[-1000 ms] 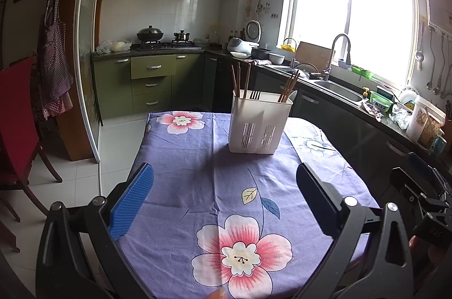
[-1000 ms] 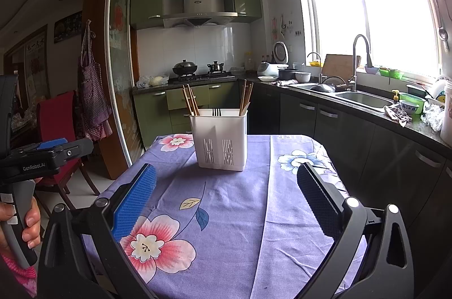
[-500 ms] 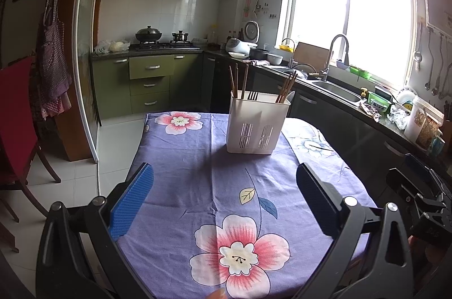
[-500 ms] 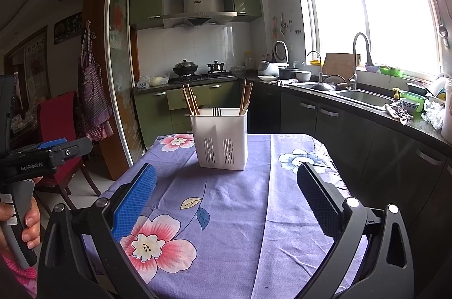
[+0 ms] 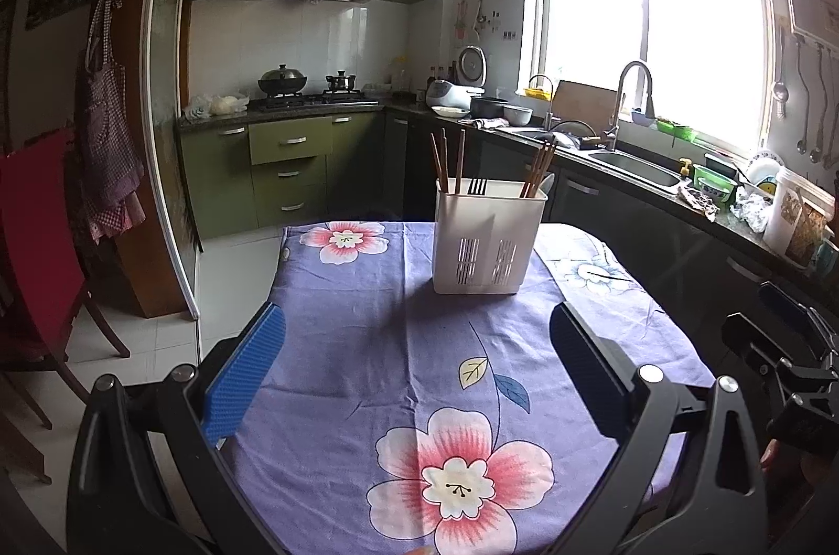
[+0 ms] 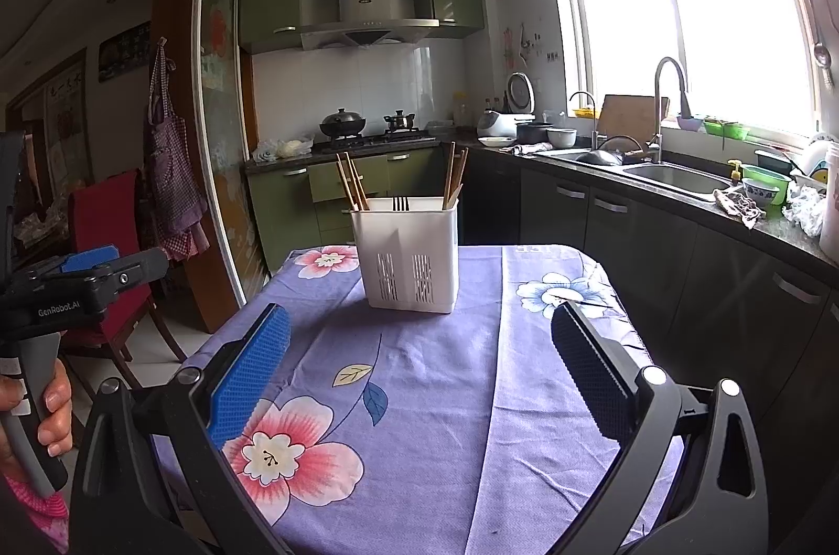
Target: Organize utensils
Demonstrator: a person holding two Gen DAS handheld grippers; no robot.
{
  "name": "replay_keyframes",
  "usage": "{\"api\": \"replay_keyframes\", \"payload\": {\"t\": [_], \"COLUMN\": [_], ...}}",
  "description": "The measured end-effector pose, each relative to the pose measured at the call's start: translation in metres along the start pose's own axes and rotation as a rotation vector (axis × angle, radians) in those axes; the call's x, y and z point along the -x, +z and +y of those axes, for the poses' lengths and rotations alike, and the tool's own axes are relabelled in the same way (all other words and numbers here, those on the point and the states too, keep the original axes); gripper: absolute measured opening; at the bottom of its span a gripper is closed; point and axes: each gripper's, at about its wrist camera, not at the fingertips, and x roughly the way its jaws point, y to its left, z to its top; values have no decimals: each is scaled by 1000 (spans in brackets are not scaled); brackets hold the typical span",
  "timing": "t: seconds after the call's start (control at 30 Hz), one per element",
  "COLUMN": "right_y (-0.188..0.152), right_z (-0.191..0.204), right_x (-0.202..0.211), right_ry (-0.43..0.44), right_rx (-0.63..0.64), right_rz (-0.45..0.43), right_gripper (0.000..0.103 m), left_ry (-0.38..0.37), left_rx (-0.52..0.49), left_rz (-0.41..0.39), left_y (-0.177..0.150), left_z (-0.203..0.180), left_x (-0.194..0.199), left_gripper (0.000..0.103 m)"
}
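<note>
Nearest the cameras, the left hand-held gripper and the right hand-held gripper both hang over the near end of the worktop with their jaws spread wide and nothing between them. The floral cloth beneath them carries no loose utensil that I can see.

To do the approach well, I would bring only 1 hand-held gripper forward at a time, come down on a single stick from above, close on its upper part, and lift straight up so the others are not dragged or the light caddy tipped; the other hand-held gripper could steady the caddy's wall.

Farther along, near the far end of the worktop, the white utensil caddy stands upright. From the right wrist view, chopsticks lean in its left section, black fork tines show in the middle, and more chopsticks stand at the right. Inner dividers are hidden, so the exact compartments cannot be told.
</note>
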Motion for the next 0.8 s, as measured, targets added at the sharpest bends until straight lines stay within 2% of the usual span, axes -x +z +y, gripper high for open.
{"api": "replay_keyframes", "payload": {"t": [0.17,0.3,0.8], "right_y": [0,0,-3], "right_z": [1,2,2], "right_x": [0,-1,-8], "right_ry": [-1,-1,-8], "right_rx": [-7,-11,-22], "right_rz": [3,6,21], "right_gripper": [98,98,98], "left_ry": [-10,-72,-19], "left_rx": [20,31,16], "left_rz": [0,19,56], "left_y": [2,2,0], "left_z": [6,9,11], "left_x": [-3,-6,-21], "left_gripper": [96,96,96]}}
